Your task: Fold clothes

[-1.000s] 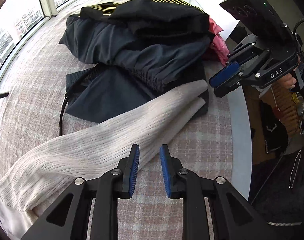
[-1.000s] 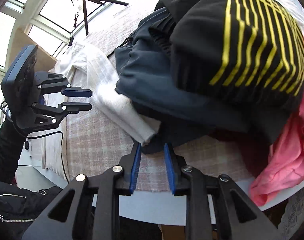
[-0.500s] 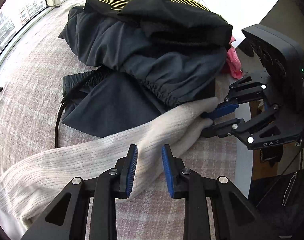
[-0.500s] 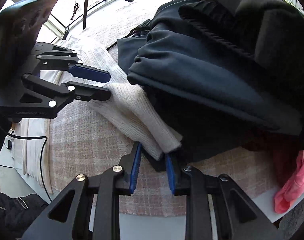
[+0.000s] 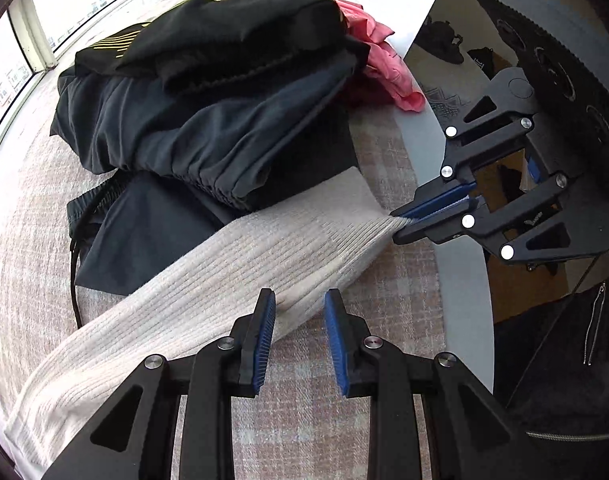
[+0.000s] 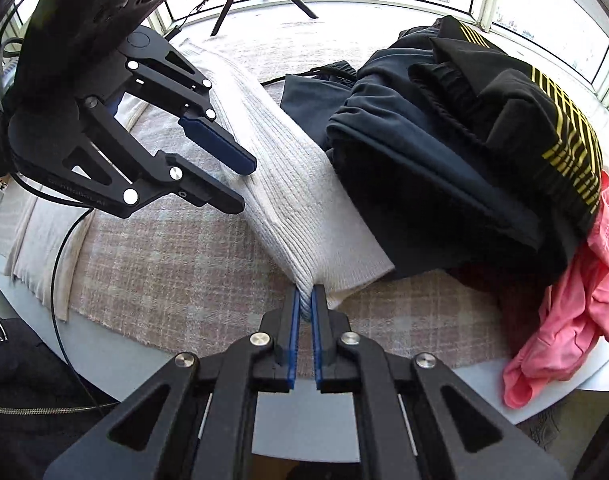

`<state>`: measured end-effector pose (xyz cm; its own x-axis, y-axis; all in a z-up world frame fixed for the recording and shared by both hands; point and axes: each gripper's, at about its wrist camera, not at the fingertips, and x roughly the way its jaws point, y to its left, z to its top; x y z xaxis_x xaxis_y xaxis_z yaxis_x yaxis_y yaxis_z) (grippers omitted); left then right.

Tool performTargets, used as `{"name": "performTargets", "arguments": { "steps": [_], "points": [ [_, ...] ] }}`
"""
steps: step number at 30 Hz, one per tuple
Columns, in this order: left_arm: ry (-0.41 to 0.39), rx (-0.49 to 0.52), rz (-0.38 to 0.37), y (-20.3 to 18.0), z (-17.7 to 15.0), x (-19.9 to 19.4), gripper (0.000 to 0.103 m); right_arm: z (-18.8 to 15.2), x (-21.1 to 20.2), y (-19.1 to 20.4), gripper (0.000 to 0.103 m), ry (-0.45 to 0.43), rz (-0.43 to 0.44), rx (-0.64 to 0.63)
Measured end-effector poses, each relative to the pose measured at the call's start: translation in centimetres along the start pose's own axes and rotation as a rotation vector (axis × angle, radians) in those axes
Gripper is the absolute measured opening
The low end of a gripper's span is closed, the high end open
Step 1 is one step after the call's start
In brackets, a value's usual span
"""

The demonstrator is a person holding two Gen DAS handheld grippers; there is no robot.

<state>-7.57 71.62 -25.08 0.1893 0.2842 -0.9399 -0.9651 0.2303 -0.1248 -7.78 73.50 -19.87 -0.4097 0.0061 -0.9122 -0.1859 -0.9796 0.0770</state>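
So the right gripper is pinching the cuff end of the cream ribbed knit sleeve, which runs away from it across the checked pinkish tablecloth. The left gripper is spread apart, hovering over the sleeve's edge, gripping nothing.

Bright window daylight, sharp, fisheye-warped edges.
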Motion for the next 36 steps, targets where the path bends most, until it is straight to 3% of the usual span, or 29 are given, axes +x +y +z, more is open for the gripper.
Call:
{"name": "performTargets", "arguments": {
  "steps": [3, 6, 10, 15, 18, 20, 25, 28, 30, 31, 32, 34, 36],
  "points": [
    [0.044, -0.010, -0.066, -0.4, 0.0, 1.3, 0.024, -0.3, 0.9, 0.4, 0.006, 0.031, -0.019, -0.034],
    [0.016, -0.076, -0.078, -0.4, -0.7, 1.0, 0.024, -0.7, 1.2, -0.1, 0.009, 0.098, -0.032, -0.042],
    [-0.072, -0.249, 0.002, -0.4, -2.6, -1.6, 0.024, 0.4, -2.1, -3.6, 0.010, 0.034, 0.033, 0.093],
    [-0.145, -0.399, 0.144, -1.6, -4.8, -4.6, 0.024, 6.1, -5.0, -6.2, 0.010, -0.028, 0.083, 0.076],
    [-0.197, -0.441, 0.150, -3.3, -3.9, -4.8, 0.030, 8.9, -6.5, -7.8, 0.010, -0.037, 0.099, 0.056],
    [-0.214, -0.423, 0.150, -4.0, -2.3, -4.1, 0.039, 10.8, -6.7, -8.9, 0.010, -0.030, 0.107, 0.072],
    [-0.192, -0.431, 0.242, -4.9, 4.0, 1.6, 0.041, 14.8, -7.3, -10.9, 0.015, -0.030, 0.156, 0.096],
    [-0.134, -0.493, 0.312, -3.8, 5.0, 3.1, 0.041, 16.1, -7.5, -11.4, 0.017, -0.037, 0.177, 0.094],
    [-0.171, -0.556, 0.303, -3.1, 4.7, 3.1, 0.038, 16.9, -7.4, -11.5, 0.018, -0.036, 0.193, 0.087],
    [-0.194, -0.596, 0.263, -2.6, 4.2, 2.7, 0.027, 17.3, -7.3, -11.1, 0.018, -0.031, 0.195, 0.068],
    [-0.221, -0.642, 0.202, -2.1, 3.5, 2.2, 0.003, 17.8, -7.1, -10.6, 0.018, -0.025, 0.194, 0.044],
    [-0.283, -0.754, 0.072, -1.2, 1.7, 0.6, 0.003, 19.0, -6.1, -9.0, 0.019, -0.008, 0.208, -0.018],
    [-0.361, -0.827, 0.040, -1.3, -0.2, -1.9, 0.003, 20.7, -4.4, -6.9, 0.020, 0.011, 0.226, -0.075]
  ]
}}
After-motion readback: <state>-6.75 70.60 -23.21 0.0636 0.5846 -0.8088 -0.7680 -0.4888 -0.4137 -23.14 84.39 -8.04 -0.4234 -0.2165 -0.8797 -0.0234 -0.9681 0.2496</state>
